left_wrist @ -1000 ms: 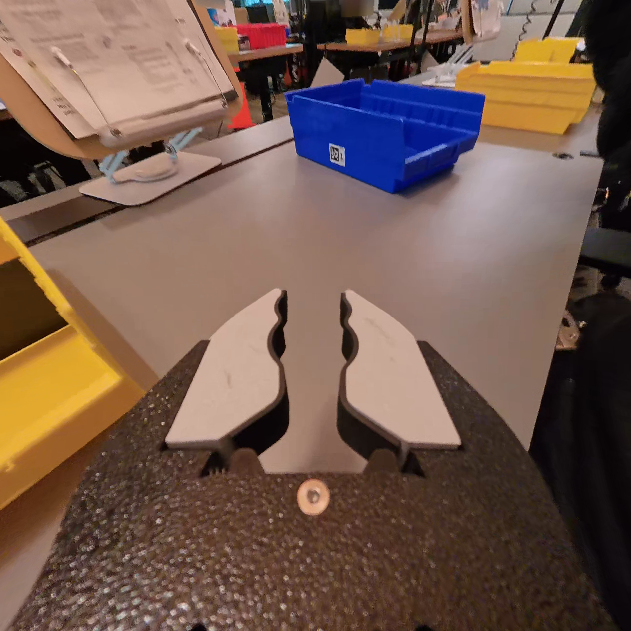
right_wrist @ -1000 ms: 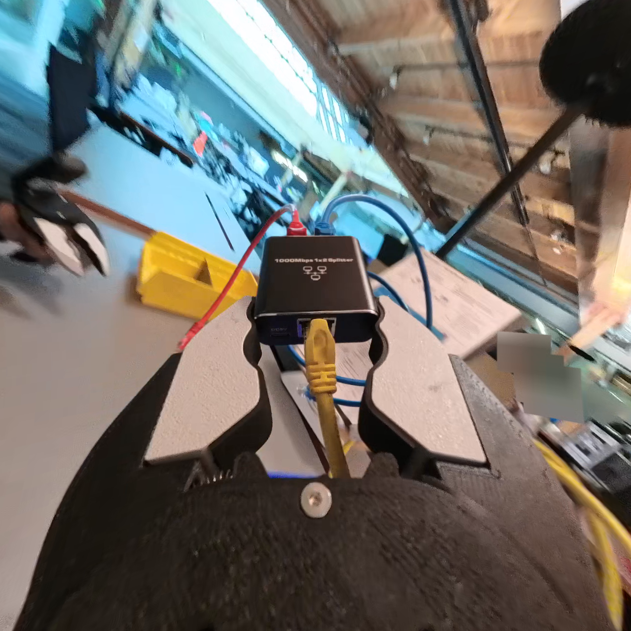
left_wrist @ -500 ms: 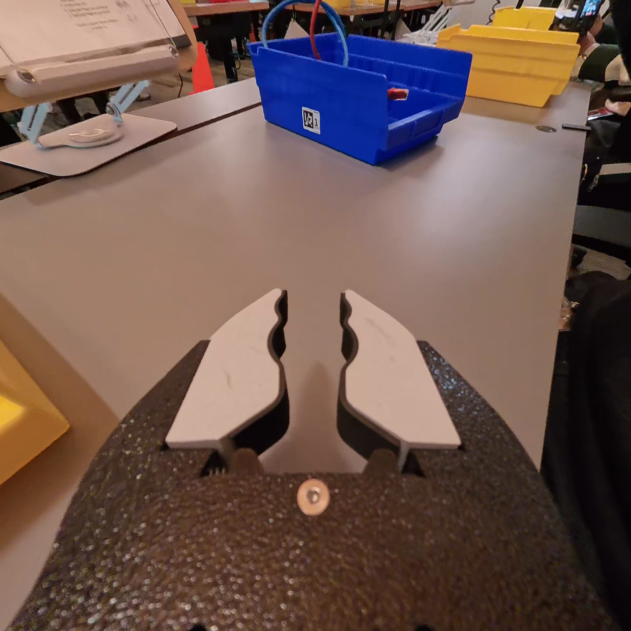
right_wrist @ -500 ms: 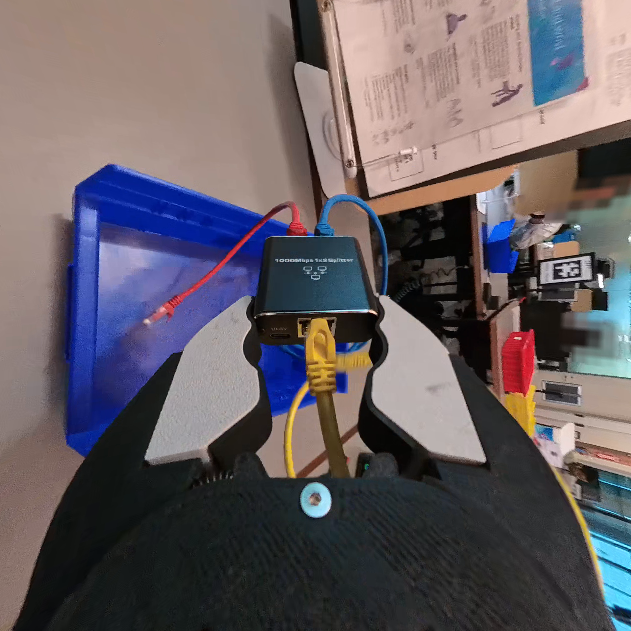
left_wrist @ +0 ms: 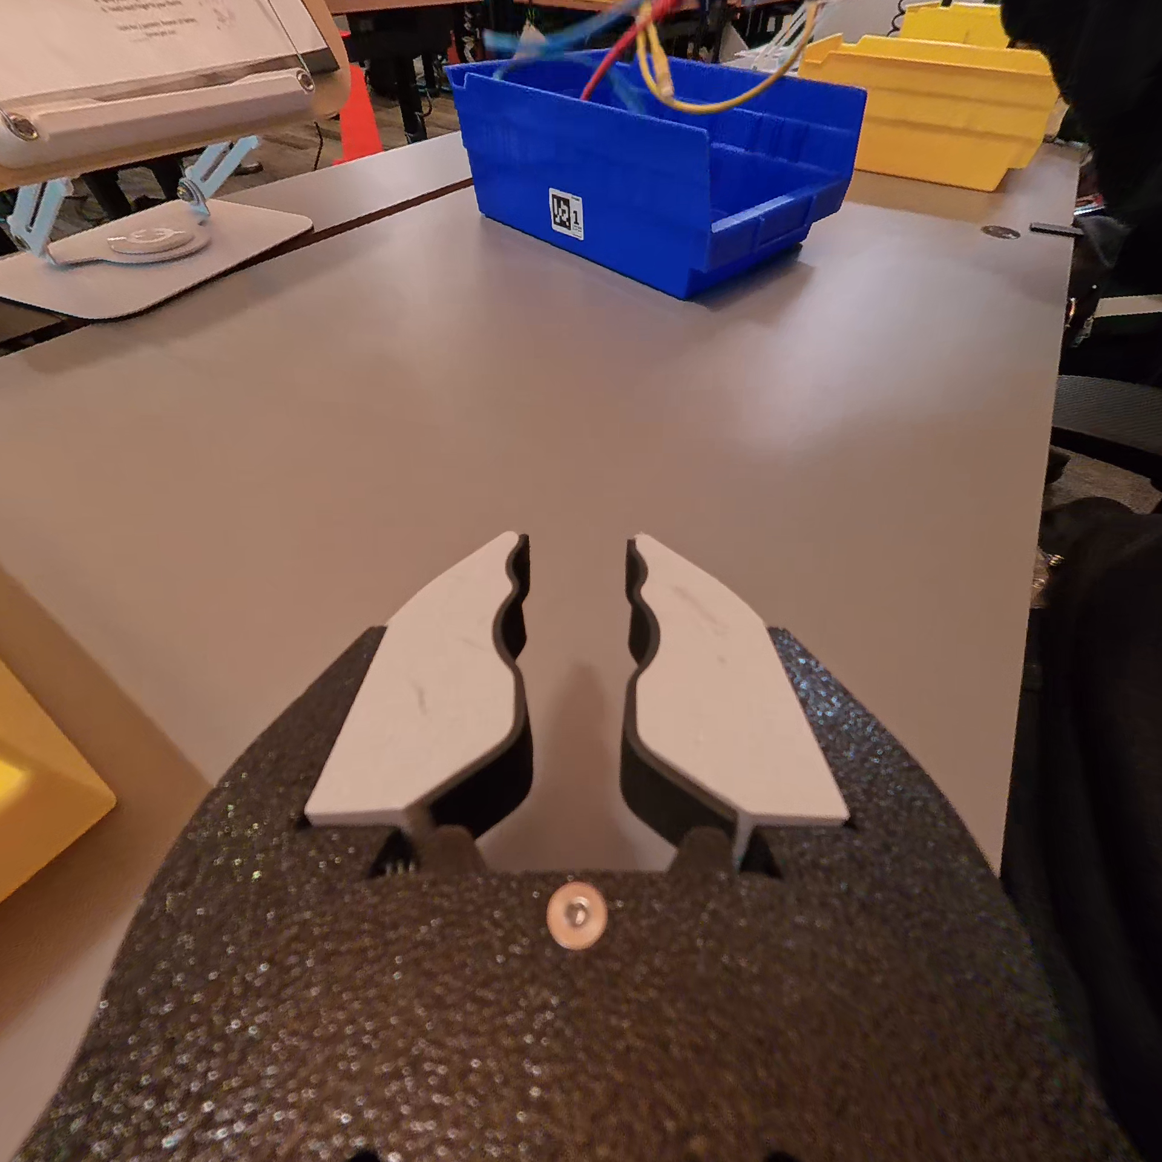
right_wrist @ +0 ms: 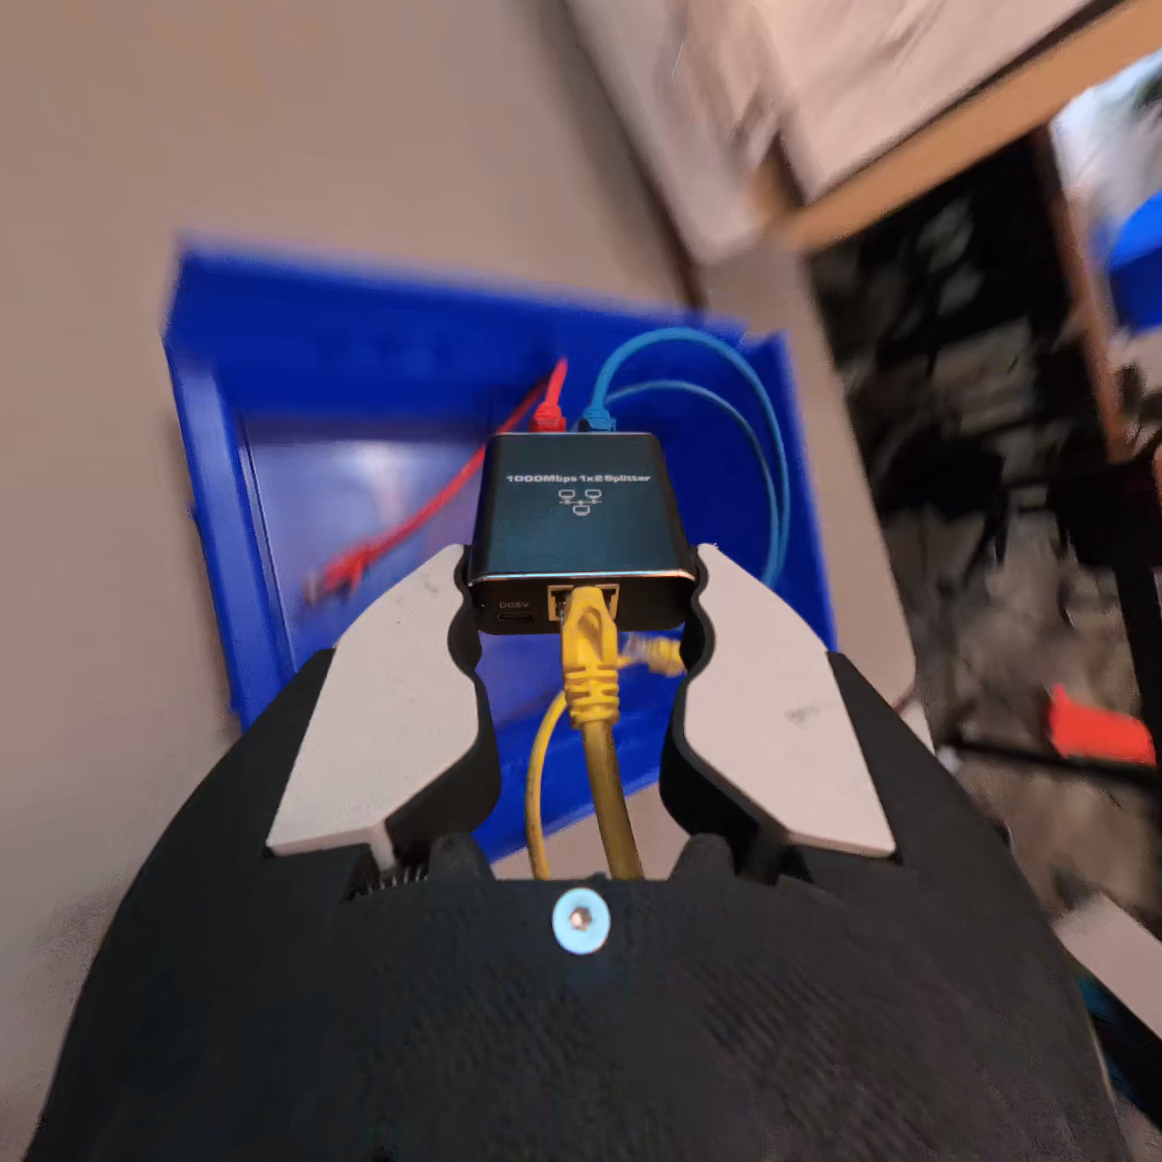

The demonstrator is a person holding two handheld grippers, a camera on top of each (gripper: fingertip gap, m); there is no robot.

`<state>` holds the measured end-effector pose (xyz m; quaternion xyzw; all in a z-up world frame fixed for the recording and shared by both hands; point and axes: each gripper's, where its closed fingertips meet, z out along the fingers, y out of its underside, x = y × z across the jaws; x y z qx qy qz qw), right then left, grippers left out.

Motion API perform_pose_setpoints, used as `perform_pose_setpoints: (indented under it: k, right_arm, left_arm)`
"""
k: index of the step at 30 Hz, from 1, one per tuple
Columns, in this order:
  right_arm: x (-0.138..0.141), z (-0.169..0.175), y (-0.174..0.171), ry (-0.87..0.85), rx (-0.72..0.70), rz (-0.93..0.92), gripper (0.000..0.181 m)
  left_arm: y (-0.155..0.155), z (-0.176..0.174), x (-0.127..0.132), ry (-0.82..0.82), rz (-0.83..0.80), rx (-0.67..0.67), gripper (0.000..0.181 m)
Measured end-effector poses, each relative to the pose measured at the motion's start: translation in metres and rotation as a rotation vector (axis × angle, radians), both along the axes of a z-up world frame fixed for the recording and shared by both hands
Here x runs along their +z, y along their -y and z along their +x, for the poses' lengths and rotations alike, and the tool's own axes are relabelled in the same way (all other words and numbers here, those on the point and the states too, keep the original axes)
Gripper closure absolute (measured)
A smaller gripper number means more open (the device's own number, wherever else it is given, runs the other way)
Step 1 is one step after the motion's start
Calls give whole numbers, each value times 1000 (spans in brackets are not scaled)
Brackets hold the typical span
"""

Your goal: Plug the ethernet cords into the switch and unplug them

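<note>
My right gripper [right_wrist: 578,559] is shut on a small black switch [right_wrist: 578,522] and holds it over the blue bin [right_wrist: 214,440]. A yellow cord [right_wrist: 591,679] is plugged into its near port. A red cord [right_wrist: 547,415] and a blue cord [right_wrist: 691,390] are plugged into its far side and hang into the bin. My left gripper [left_wrist: 577,547] is open and empty, low over the grey table [left_wrist: 377,409]. In the left wrist view the blue bin [left_wrist: 629,182] stands far ahead, with the cords [left_wrist: 654,63] dangling into it from above.
A document stand with papers [left_wrist: 144,94] sits at the far left on its flat base [left_wrist: 151,251]. Yellow bins [left_wrist: 930,107] stand behind the blue bin, and another yellow bin [left_wrist: 38,786] is at my near left. The table's right edge [left_wrist: 1037,566] borders a dark chair.
My right gripper has swung round with the switch to above the blue bin and the cords now trail into it. The left gripper has shifted slightly; its jaws are unchanged.
</note>
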<state>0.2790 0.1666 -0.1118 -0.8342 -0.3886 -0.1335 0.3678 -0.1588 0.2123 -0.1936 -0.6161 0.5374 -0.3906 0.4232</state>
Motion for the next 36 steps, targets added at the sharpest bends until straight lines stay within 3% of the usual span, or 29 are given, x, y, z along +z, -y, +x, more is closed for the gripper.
perform_pose_setpoints:
  k: [1,6,12,13,15,18,21,24,27,29,31,33,36]
  right_arm:
    - [-9,0,2,27,-19,-30,119]
    - [-27,-3,-7,57,-130,-79,120]
    - [-82,3,-3,92,-368,-207,119]
    - [-95,3,3,78,-392,-260,121]
    - [-119,11,27,152,-436,-453,142]
    - [-111,20,33,283,-457,-460,124]
    - [-89,1,30,125,-457,-378,123]
    - [-49,-17,29,-82,-463,-185,123]
    - [-10,-21,52,-266,-569,100,124]
    - [0,-11,84,-333,-717,283,124]
    - [-8,8,119,-375,-881,421,121]
    - [-36,26,144,-439,-1010,451,118]
    - [-77,36,145,-598,-1021,395,109]
  left_arm:
    - [0,0,0,-2,3,-1,153]
    - [2,2,-4,-29,6,-8,153]
    - [3,4,-9,-64,23,-6,153]
    - [3,4,-9,-69,28,-7,153]
    - [5,5,-10,-76,27,-13,153]
    - [11,7,-10,-78,19,-26,153]
    - [15,9,-12,-92,41,-31,152]
    - [18,14,-14,-115,47,-32,150]
    - [20,30,-10,-100,62,-18,144]
    - [21,50,1,-61,85,15,134]
    - [19,77,12,-29,92,71,128]
    - [21,111,20,-14,68,98,124]
    - [32,173,30,14,30,76,116]
